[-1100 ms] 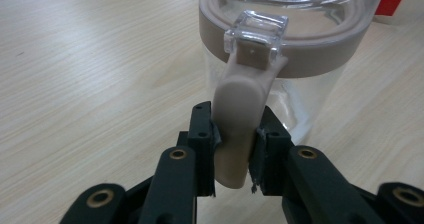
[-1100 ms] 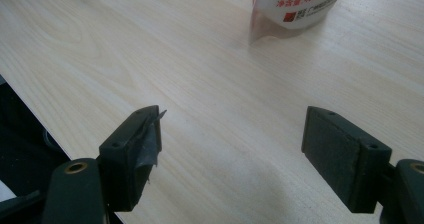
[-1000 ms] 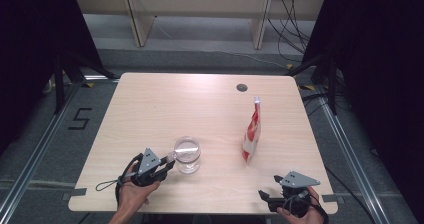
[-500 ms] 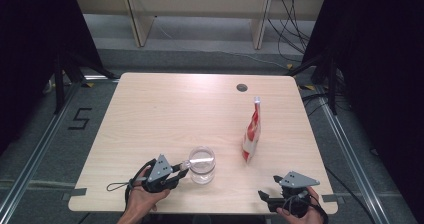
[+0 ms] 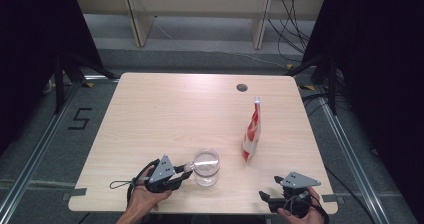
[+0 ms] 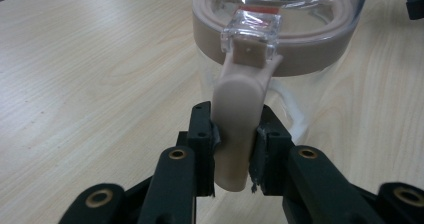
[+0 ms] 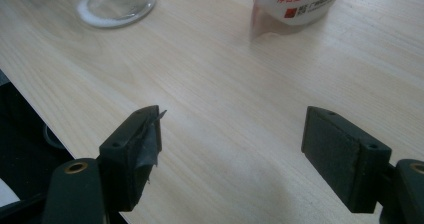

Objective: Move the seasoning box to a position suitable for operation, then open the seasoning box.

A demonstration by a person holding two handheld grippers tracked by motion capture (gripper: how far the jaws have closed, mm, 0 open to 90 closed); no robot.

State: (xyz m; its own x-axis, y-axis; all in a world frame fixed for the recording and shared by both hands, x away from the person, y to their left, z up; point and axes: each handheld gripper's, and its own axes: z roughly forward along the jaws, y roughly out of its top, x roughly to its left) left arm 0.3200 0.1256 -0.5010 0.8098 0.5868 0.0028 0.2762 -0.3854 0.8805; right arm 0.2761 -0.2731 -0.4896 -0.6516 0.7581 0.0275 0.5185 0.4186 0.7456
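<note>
Left tool (image 5: 186,170): jaws clamped on the beige latch handle (image 6: 239,129) of the clear jar (image 5: 206,167); seen in the left gripper view with the handle pinched between both black pads.
Jar: stands upright on the bench (image 5: 165,114), near the front edge, left of centre; open-topped, with a beige sealing ring (image 6: 280,59) around the neck and a clear clasp (image 6: 251,31) at the top of the handle.
Right tool (image 5: 267,198): jaws set wide apart, holding nothing; sits low at the front right corner of the bench, well apart from the jar.
Pouch (image 5: 251,134): red and white, standing upright right of the jar, apart from it; its printed base shows at the top of the right gripper view.
Bench: pale wood, a round dark grommet (image 5: 242,88) near the far edge.
</note>
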